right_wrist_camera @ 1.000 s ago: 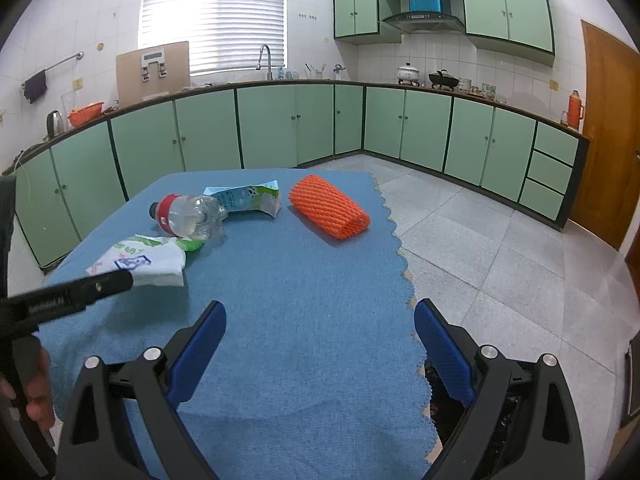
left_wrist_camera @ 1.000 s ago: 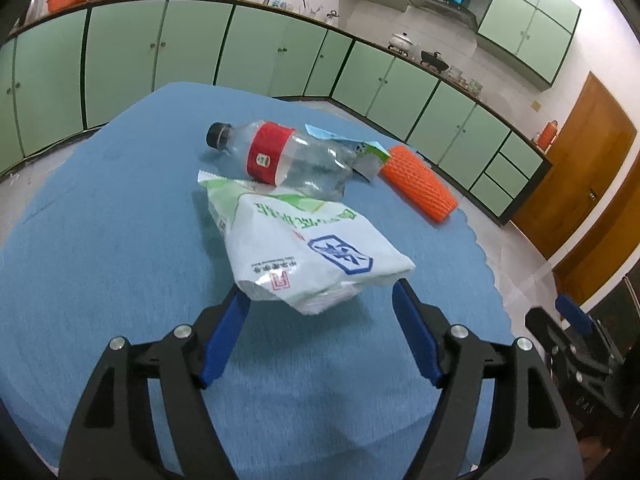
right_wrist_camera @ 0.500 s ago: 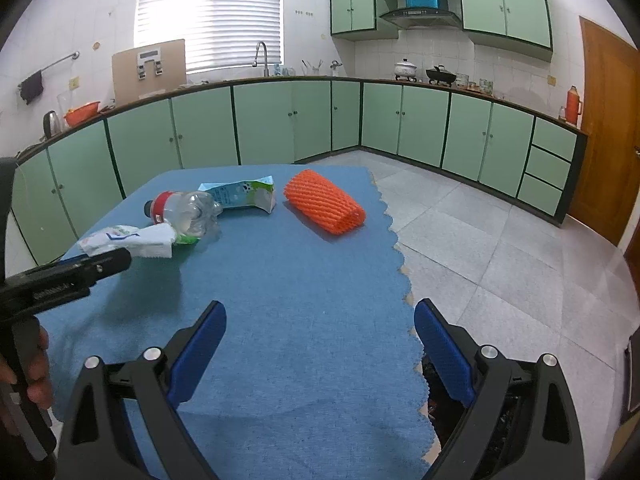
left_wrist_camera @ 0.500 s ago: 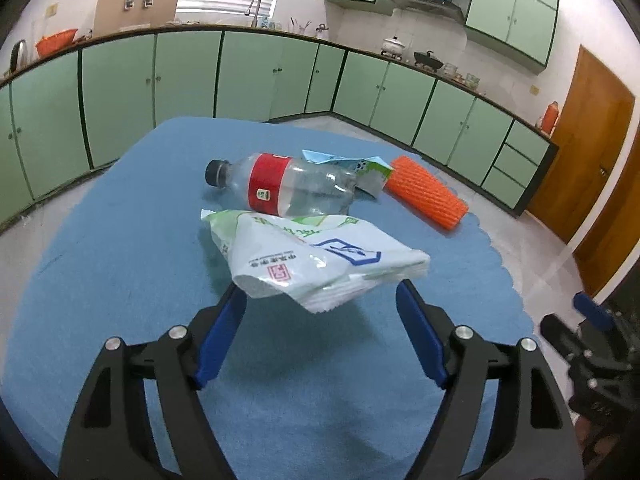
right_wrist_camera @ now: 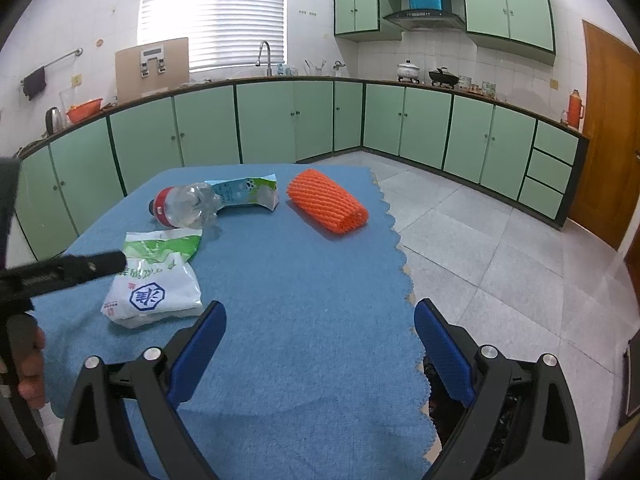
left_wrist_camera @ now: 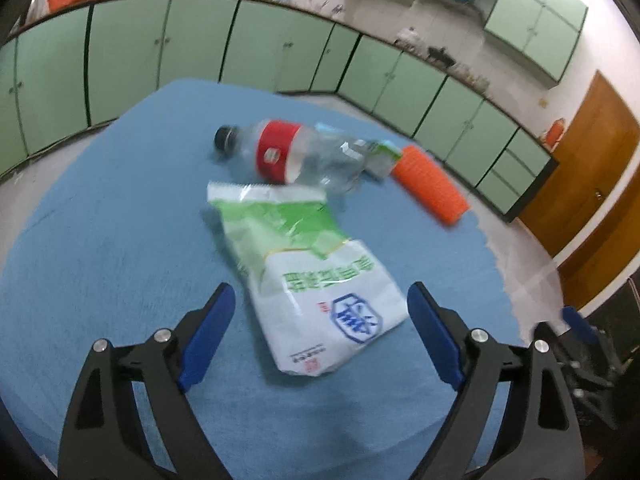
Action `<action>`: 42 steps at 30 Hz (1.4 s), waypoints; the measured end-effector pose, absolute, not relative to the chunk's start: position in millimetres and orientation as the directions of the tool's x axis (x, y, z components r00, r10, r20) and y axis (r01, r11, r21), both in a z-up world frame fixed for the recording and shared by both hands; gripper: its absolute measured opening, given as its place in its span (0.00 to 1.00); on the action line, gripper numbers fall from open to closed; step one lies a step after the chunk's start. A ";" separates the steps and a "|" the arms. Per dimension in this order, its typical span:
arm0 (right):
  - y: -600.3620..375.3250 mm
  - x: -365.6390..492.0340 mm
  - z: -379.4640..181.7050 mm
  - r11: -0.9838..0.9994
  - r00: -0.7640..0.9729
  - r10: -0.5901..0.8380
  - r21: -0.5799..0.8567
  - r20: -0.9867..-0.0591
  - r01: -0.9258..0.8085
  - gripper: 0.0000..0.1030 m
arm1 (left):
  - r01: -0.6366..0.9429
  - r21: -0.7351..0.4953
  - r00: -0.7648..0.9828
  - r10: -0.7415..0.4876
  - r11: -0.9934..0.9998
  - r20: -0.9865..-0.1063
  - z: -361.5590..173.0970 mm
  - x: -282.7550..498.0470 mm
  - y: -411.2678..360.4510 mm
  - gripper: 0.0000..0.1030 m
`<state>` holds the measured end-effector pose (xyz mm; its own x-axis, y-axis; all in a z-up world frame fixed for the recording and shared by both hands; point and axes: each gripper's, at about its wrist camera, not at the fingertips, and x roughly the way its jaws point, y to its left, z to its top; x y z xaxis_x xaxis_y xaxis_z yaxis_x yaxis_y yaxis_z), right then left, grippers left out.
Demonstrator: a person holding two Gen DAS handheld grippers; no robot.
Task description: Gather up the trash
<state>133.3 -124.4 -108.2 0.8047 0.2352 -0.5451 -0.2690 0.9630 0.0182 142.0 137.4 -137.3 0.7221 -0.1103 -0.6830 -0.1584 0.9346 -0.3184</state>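
Spreading wide across both views is the worktop point(right_wrist_camera: 304, 320), dressed in a blue cloth with a scalloped edge, and four bits of trash lie on it. Biggest of them, the white-and-green bag point(left_wrist_camera: 312, 276) lies flat at the near left of the cloth, its printed end toward the left claw point(left_wrist_camera: 320, 320), whose jaws are opening around that end, blue pads clear of it on either side, nothing gripped. Next in size, the crushed plastic bottle point(left_wrist_camera: 292, 154) with its red label lies on its side just behind the bag, base touching a flattened carton point(right_wrist_camera: 248, 194), and the orange foam net sleeve point(right_wrist_camera: 328, 204) rests alone near the cloth's far right edge. Over on the other side, the right claw point(right_wrist_camera: 318, 344) hangs spread wide above bare cloth, holding nothing at all. Now, the bag looks like the one in play, and a limp flat bag is a tricky customer: I'd bring the pads low, nearly brushing the cloth, straddle the narrow end, then close firmly so the film bunches between them rather than slipping out. Pinch too high and the cloth may stay clear but the bag may slide; too deep and the cloth could come up too.
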 end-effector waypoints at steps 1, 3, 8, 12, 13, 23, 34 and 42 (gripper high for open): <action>-124.7 133.6 -108.2 0.963 0.804 0.236 0.021 -0.546 -0.268 0.90 | -0.167 -0.313 0.708 -0.107 0.935 -0.698 -142.3 146.1 137.8 0.83; -124.9 133.0 -108.5 0.964 0.803 0.236 0.027 -0.547 -0.265 0.90 | -0.170 -0.297 0.688 -0.103 0.940 -0.718 -148.9 152.1 137.2 0.83; -124.5 134.4 -109.5 0.964 0.800 0.235 0.025 -0.552 -0.266 0.90 | -0.152 -0.261 0.654 -0.101 0.953 -0.750 -168.1 162.4 133.0 0.70; -125.1 135.8 -110.7 0.963 0.798 0.235 0.022 -0.555 -0.268 0.90 | -0.148 -0.198 0.665 -0.051 0.969 -0.745 -170.5 159.8 128.0 0.48; -125.2 136.3 -111.0 0.964 0.797 0.234 0.024 -0.557 -0.266 0.90 | -0.157 -0.195 0.668 -0.041 0.968 -0.743 -170.2 159.1 128.5 0.42; -124.9 136.9 -112.0 0.963 0.796 0.234 0.022 -0.558 -0.268 0.90 | -0.165 -0.183 0.715 -0.010 0.969 -0.699 -156.0 141.9 122.1 0.03; -124.5 147.9 -90.3 0.957 0.815 0.268 0.043 -0.513 -0.288 0.87 | -0.131 -0.174 0.814 0.006 0.976 -0.580 -101.6 108.8 120.8 0.01; -124.5 183.6 -73.0 0.962 0.845 0.260 0.056 -0.467 -0.265 0.87 | -0.105 -0.157 0.865 0.012 0.982 -0.502 -74.4 117.7 112.3 0.01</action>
